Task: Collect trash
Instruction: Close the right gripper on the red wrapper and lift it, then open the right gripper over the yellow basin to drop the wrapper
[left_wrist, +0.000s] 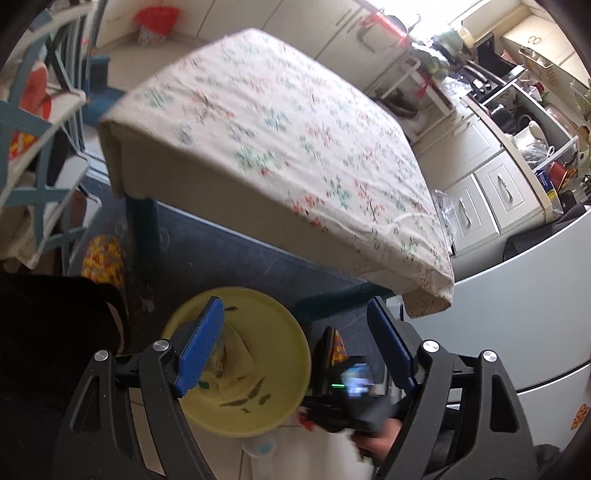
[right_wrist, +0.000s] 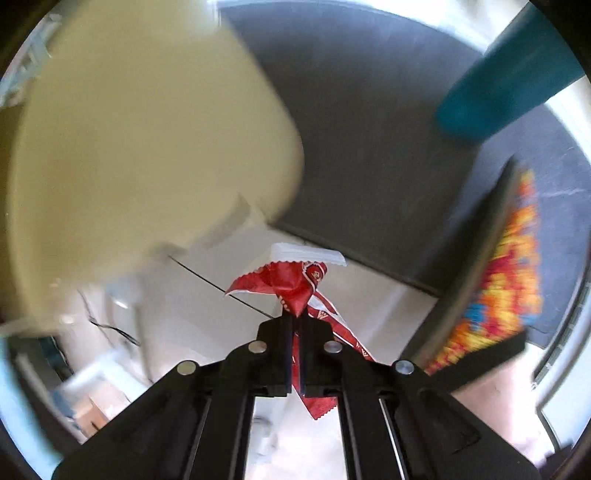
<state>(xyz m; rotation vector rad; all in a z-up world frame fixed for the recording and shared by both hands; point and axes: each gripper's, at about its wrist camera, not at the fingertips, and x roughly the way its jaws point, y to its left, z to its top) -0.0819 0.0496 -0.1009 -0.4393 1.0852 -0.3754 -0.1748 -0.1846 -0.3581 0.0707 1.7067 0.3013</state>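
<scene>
- My right gripper (right_wrist: 294, 317) has its black jaws pressed together on a crumpled red foil wrapper (right_wrist: 291, 284) with white print and a zigzag-cut edge. The wrapper sticks out past the fingertips, and a tail of it hangs down between the fingers, so the trash is pinched up off the floor.
- Only the right wrist view shows that grip properly. A small white ribbed plastic strip (right_wrist: 308, 254) sits just past the wrapper's top; can't tell if it's attached or lying on the floor behind.
- Same view: a big pale yellow rounded bin (right_wrist: 147, 147) fills the upper left, all smeared by blur, so I only get its smooth outer wall here.
- The left wrist view gives what that one can't: I'm looking down into the round pale yellow plastic bin (left_wrist: 280, 332), and there's some paper and scraps inside already.
- My left gripper (left_wrist: 295, 339) is spread wide, blue-padded fingers (left_wrist: 201, 343) apart with nothing between them. One finger overlaps the bin's rim in the picture.
- Left view also catches the right gripper (left_wrist: 354, 402) from outside, low beside the bin, blurry, with a speck of red at its tip.
- Only the left view shows the table with the cream floral-print tablecloth (left_wrist: 280, 147) and its teal leg (left_wrist: 147, 229), plus white kitchen drawers (left_wrist: 491, 195) further off.
- Both views have the dark blue-grey mat (right_wrist: 369, 147) over pale smooth floor tiles (right_wrist: 369, 295), and a slipper with a bright red-orange-yellow knitted pattern (right_wrist: 506, 280).
</scene>
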